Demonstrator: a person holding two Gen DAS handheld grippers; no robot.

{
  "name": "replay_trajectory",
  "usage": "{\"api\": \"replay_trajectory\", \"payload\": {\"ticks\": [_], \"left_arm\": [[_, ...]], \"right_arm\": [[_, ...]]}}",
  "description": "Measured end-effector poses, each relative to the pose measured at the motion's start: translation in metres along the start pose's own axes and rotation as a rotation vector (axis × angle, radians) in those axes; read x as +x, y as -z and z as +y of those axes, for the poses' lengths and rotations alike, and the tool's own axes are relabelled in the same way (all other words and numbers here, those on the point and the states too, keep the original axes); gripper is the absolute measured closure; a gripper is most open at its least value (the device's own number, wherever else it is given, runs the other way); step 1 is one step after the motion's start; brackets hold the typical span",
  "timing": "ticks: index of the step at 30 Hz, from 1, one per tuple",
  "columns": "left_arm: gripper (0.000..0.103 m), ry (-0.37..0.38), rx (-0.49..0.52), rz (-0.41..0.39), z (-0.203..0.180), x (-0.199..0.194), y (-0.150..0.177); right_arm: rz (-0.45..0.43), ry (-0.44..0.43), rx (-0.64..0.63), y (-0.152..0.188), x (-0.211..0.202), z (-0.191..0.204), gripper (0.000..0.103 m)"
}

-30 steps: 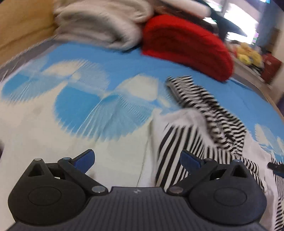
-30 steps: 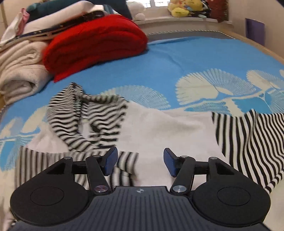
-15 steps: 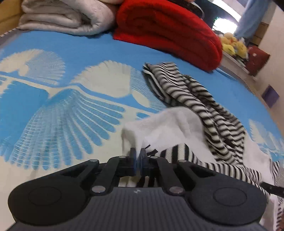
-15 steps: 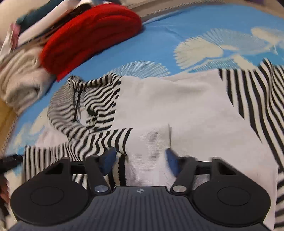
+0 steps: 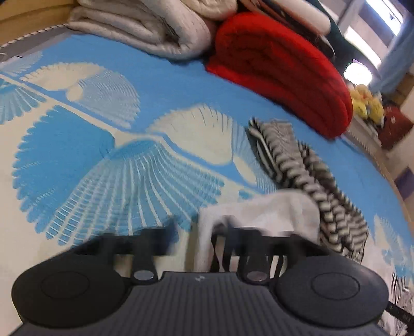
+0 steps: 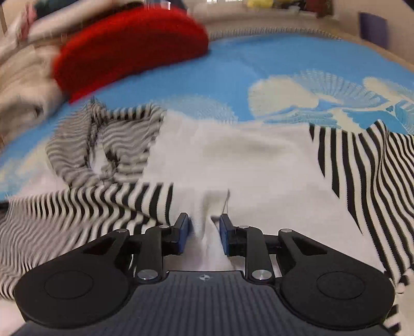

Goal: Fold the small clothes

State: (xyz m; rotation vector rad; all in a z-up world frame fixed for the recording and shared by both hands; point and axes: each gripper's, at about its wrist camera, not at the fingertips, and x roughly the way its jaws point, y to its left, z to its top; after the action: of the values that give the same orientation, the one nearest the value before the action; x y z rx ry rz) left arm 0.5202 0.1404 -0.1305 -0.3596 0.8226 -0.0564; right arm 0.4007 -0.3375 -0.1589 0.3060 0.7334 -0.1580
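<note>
A small white garment with black-and-white striped sleeves and hood (image 6: 258, 165) lies on the blue and white patterned bedspread (image 6: 258, 67). In the left wrist view its white edge (image 5: 258, 214) bunches over my left gripper (image 5: 204, 232), whose blurred fingers stand apart with cloth draped between them. My right gripper (image 6: 204, 230) has its blue pads (image 6: 184, 230) closing on a raised fold of the white hem, a narrow gap left between them. The striped hood (image 5: 297, 160) lies toward the red blanket.
A folded red blanket (image 5: 279, 67) and cream quilts (image 5: 145, 23) are stacked at the bed's far side. Yellow plush toys (image 5: 367, 103) sit on a ledge beyond. The wooden bed edge (image 6: 388, 46) curves at the right.
My left gripper was shut on the garment's edge half a second ago and now its fingers have spread. My right gripper's pads have moved inward around a fold of white cloth.
</note>
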Motion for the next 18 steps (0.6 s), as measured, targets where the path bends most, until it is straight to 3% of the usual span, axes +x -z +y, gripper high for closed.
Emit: {"api": "replay_trajectory", "payload": {"ticks": [1,3,4,6,9,10,12,14,18], "left_arm": [[0.015,-0.023,-0.013,-0.035,-0.001,-0.006,-0.002],[0.013,-0.061,-0.017,-0.072,-0.004,-0.015,-0.007],[0.013,-0.058,-0.012,-0.068,-0.006,-0.017,-0.009],[0.013,-0.047,-0.007,-0.037,-0.01,-0.02,-0.009],[0.013,-0.067,0.011,0.01,-0.022,-0.027,-0.005],[0.013,-0.069,0.013,0.02,-0.027,-0.032,-0.004],[0.013,-0.06,0.037,0.024,-0.037,-0.048,0.004],[0.013,-0.047,0.087,0.027,-0.05,-0.07,0.015],[0.01,-0.04,0.117,0.013,-0.068,-0.132,0.046]], "right_arm": [[-0.047,0.0,-0.003,-0.005,-0.008,0.001,0.061],[-0.133,-0.032,0.007,-0.011,-0.023,0.001,0.061],[-0.123,-0.053,-0.016,-0.013,-0.025,0.003,0.06],[-0.054,-0.106,-0.076,-0.01,-0.022,0.007,0.061],[0.102,-0.063,-0.16,0.009,0.005,0.016,0.062],[0.045,-0.062,-0.163,0.015,0.003,0.015,0.062],[0.044,-0.043,-0.149,0.008,-0.008,0.017,0.06],[-0.027,-0.092,-0.049,-0.008,-0.038,0.011,0.057],[-0.159,-0.182,0.117,-0.02,-0.12,-0.007,0.03]]}}
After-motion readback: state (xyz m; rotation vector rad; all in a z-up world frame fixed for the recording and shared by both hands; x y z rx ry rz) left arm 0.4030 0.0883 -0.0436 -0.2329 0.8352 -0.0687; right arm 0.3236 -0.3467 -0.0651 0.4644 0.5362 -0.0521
